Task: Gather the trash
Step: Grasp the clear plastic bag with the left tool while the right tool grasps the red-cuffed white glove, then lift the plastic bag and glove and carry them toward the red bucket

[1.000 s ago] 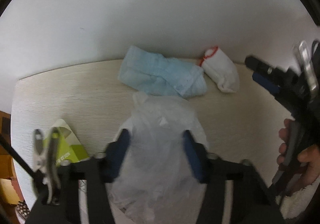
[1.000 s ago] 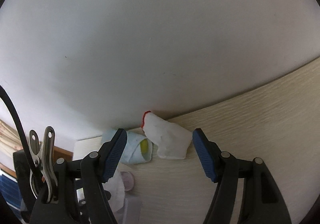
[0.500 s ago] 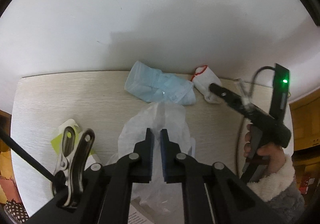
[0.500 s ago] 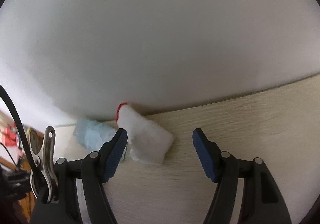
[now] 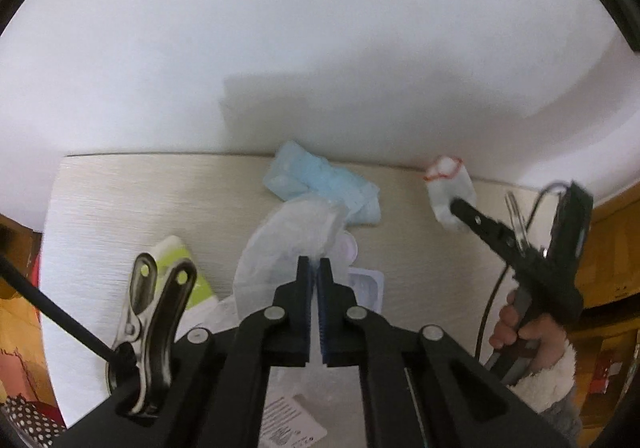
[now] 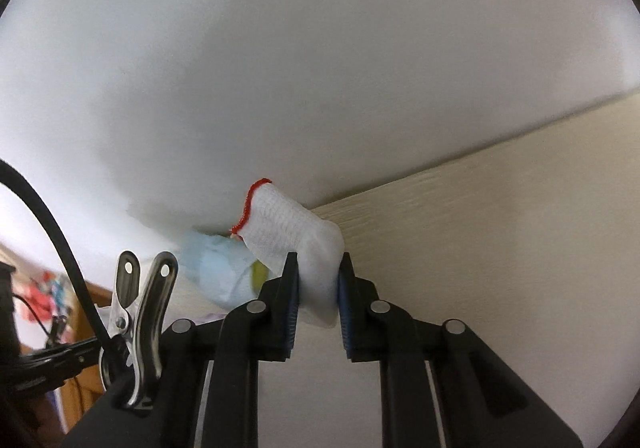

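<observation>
Both items held, table (image 5: 120, 200) edge behind.

One clear plastic bag (image 5: 288, 244), one blue mask (image 5: 320, 184), one white glove (image 5: 450, 188) (red-trimmed), two yoghurt cups (image 5: 366, 284).

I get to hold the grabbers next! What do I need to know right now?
Left gripper: shut on the clear plastic bag, pinching its top edge.
Right gripper: jaws have just been closing, now shut on the white knit glove with the red cuff, by the wall.
Still on the table: blue crumpled cloth, green-white packet, small white tray.
Left to do: drop the glove into the bag, then the rest.
</observation>
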Tool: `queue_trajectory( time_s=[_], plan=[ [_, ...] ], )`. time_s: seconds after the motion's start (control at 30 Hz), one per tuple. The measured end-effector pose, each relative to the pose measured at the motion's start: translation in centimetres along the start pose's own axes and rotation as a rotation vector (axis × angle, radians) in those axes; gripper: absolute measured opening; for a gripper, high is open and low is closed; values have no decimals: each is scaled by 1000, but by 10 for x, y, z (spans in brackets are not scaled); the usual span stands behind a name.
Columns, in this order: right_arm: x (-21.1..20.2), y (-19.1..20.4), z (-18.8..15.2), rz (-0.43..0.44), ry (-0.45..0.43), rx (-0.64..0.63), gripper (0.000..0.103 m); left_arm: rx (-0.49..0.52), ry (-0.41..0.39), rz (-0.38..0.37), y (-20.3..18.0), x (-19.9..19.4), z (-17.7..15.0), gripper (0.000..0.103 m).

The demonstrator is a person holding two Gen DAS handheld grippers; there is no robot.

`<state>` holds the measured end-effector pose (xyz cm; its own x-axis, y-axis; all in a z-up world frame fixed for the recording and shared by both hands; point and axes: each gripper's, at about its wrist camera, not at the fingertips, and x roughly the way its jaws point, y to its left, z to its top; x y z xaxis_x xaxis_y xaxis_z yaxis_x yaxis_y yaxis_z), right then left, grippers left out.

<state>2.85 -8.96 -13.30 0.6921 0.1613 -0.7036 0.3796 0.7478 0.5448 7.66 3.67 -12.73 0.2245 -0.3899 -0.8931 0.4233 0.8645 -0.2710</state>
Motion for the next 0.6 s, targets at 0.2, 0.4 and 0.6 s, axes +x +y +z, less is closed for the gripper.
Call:
queue_trajectory(
  time_s=[0.2,0.4,0.6],
  plan=[
    [-28,11,-9,56,-56,36,18,-53,-100,-6,15,-44,7,1],
    [-63,-13,-19,98,-79,-2,18,-51,-201,-23,19,-86,11,0],
    [-76,-2,-22,122,-96,-62,18,-49,-250,-19,27,-99,9,0]
  ],
)
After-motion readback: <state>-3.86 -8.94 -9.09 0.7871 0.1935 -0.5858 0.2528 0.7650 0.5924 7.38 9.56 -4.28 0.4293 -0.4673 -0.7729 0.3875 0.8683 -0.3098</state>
